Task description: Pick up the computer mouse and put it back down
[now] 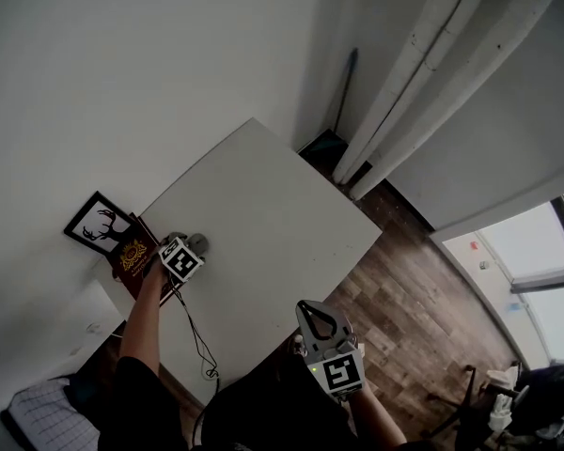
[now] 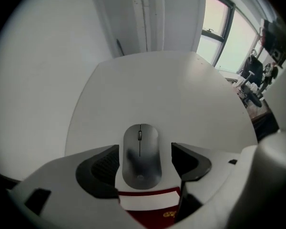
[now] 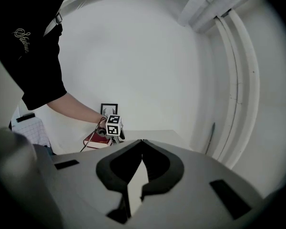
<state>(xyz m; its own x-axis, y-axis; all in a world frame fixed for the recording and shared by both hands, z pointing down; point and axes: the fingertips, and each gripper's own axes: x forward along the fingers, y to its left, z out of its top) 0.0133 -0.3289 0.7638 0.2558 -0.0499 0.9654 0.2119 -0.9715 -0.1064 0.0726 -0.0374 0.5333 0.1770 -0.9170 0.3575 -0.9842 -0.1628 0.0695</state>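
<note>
— Where was the mouse (image 2: 140, 157)?

— At the left end of the table (image 1: 273, 205), close by the wall. It lay flat, its wheel end pointing away from the person. Its near end met the far edge of a red book (image 1: 132, 259); whether it rested on that edge could not be told.

— And the left gripper (image 2: 145, 148)?

— It pointed steeply down over the mouse with its jaws wide apart, one on each long side. A gap showed on both sides, so neither pad touched.

— So the step in hand was the grasp?

— It seemed so; the mouse had not been lifted. To do it well, the person needed to keep the mouse centred between the pads and sink until they stood level with its flanks. The jaws then had to close evenly across the narrow width. A high grip on that rounded shell would probably have slipped off. The book's edge was just beside the near ends of the jaws and was best kept clear.

— What else was about?

— A framed picture (image 1: 101, 224) leaned on the wall beyond the book, and a cable (image 1: 199, 341) trailed over the table's near edge.

— The right gripper (image 3: 142, 144)?

— It was held well apart near the person's body, with jaws together and nothing between them.
</note>
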